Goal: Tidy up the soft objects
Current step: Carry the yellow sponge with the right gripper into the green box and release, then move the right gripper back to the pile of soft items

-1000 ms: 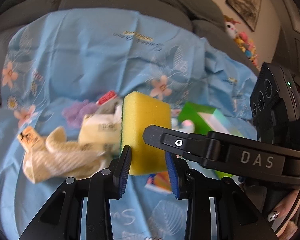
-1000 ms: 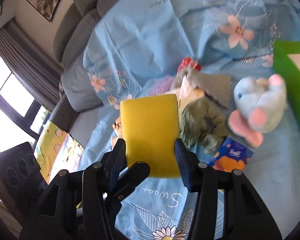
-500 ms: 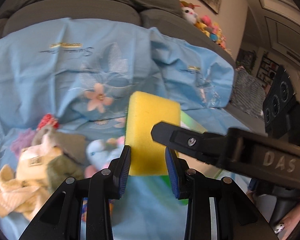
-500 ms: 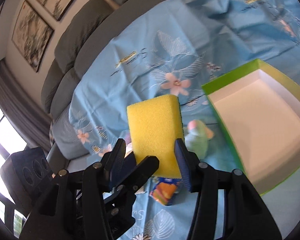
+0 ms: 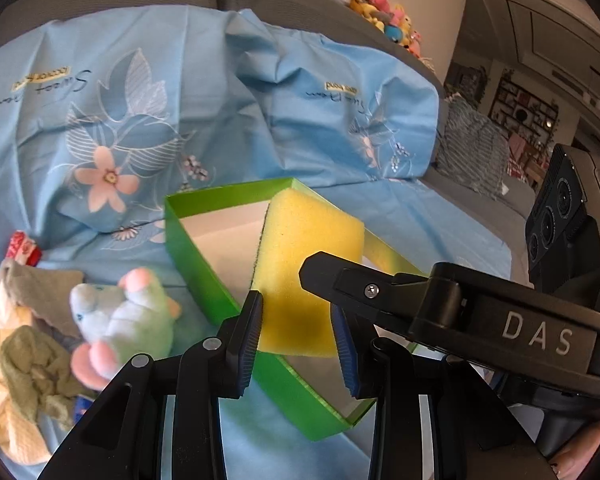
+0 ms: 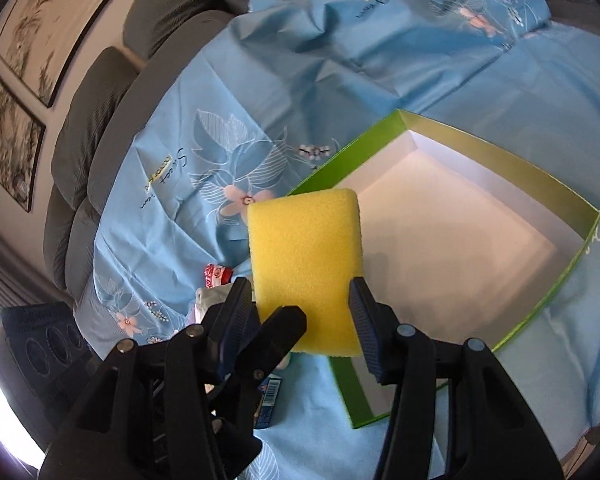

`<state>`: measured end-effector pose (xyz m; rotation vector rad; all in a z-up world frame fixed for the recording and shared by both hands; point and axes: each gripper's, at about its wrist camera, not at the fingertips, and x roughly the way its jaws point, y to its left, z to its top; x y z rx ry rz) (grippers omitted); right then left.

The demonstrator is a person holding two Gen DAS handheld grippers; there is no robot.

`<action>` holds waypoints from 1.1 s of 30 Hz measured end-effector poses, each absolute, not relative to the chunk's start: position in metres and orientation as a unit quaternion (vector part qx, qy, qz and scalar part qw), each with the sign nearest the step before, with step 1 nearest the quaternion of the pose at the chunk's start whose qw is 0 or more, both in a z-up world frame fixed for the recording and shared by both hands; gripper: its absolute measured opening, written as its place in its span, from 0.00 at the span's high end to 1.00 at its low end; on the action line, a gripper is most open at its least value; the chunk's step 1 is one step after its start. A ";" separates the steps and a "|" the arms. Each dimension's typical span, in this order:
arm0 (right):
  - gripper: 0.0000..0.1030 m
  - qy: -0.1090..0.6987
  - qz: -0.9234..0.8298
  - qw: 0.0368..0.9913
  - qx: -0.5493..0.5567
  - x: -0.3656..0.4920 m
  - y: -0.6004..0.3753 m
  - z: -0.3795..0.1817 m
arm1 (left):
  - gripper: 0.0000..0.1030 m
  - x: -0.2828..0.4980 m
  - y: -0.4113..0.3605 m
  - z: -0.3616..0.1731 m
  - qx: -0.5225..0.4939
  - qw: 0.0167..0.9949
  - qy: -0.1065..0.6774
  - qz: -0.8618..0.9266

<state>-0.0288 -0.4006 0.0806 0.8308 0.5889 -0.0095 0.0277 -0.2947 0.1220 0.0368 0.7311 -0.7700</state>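
Yellow sponge sitting pinched between the right gripper fingers, also pinched by the left gripper, hovering over the green box ahead. Plush toy lying left of the left gripper.

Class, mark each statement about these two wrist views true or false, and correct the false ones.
1. The yellow sponge sits between the right gripper's fingers. True.
2. The plush toy is inside the green box. False: it lies outside, on the sheet.
3. The sponge lies flat on the box floor. False: it is held in the air.
4. The blue sheet has a flower print. True.
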 end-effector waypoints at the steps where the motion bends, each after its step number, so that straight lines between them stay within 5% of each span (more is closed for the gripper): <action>1: 0.51 0.282 -0.008 0.872 0.400 -0.030 -0.404 0.079 | 0.65 0.028 -0.298 0.120 0.017 0.859 0.353 -0.371; 14: 0.50 0.298 -0.079 0.857 0.414 -0.037 -0.427 0.065 | 0.65 0.023 -0.323 0.097 0.015 0.843 0.380 -0.380; 16: 0.43 0.294 -0.080 0.857 0.415 -0.038 -0.427 0.066 | 0.65 0.022 -0.322 0.098 0.012 0.840 0.385 -0.381; 18: 0.22 0.282 -0.077 0.860 0.419 -0.041 -0.428 0.068 | 0.65 0.021 -0.318 0.100 0.014 0.840 0.387 -0.379; 22: 0.15 0.267 -0.076 0.870 0.407 -0.044 -0.424 0.077 | 0.62 0.019 -0.296 0.114 0.002 0.855 0.371 -0.362; 24: 0.09 0.267 -0.077 0.874 0.400 -0.044 -0.421 0.080 | 0.42 0.020 -0.278 0.121 -0.009 0.863 0.367 -0.347; 26: 0.07 0.264 -0.071 0.877 0.396 -0.042 -0.415 0.083 | 0.36 0.019 -0.259 0.128 -0.019 0.870 0.360 -0.337; 33: 0.01 0.276 -0.035 0.892 0.357 -0.028 -0.376 0.096 | 0.36 0.015 -0.172 0.139 -0.035 0.903 0.353 -0.244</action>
